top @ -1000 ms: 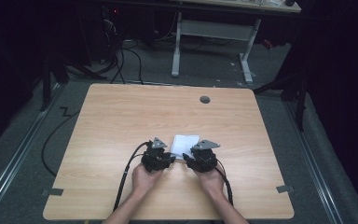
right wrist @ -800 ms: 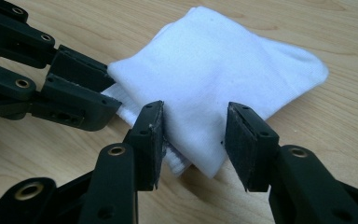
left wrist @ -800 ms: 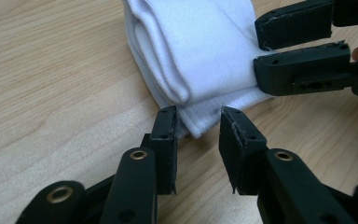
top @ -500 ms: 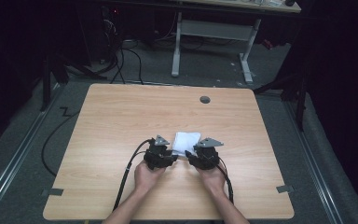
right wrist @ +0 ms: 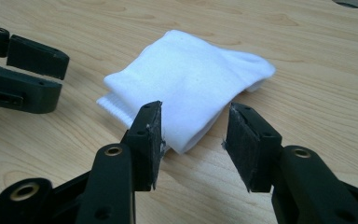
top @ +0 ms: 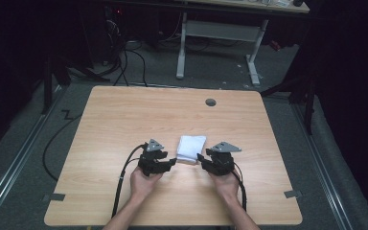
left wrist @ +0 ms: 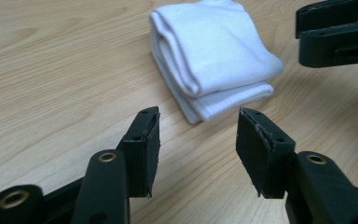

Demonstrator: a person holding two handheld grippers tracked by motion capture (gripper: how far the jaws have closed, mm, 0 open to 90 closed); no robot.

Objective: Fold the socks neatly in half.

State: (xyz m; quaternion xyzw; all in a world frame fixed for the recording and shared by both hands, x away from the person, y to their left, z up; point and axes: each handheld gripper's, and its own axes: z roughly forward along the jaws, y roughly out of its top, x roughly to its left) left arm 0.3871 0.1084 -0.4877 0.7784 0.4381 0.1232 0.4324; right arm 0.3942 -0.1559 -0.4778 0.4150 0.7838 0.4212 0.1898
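Both tongs released: left tongs [left wrist: 198, 140] and right tongs [right wrist: 193, 135] flank the folded white sock [top: 191, 147], bare worktop [top: 124, 120] all around.

White sock [top: 191, 147] — folded flat — lying on wooden table [top: 115, 120].

1. We see our right gripper [right wrist: 193, 140] with its two black jaws spread apart, nothing between them, low over the wooden worktop [right wrist: 321, 88].
2. Just beyond the jaws lies a folded white sock [right wrist: 191, 79], flat on the worktop; its ribbed cuff edge peeks out at the lower left.
3. Our left jaw overlaps the sock's near edge; whether it touches, we cannot tell.
4. At the left edge we see the left gripper [right wrist: 21, 77], near the sock but apart from it.
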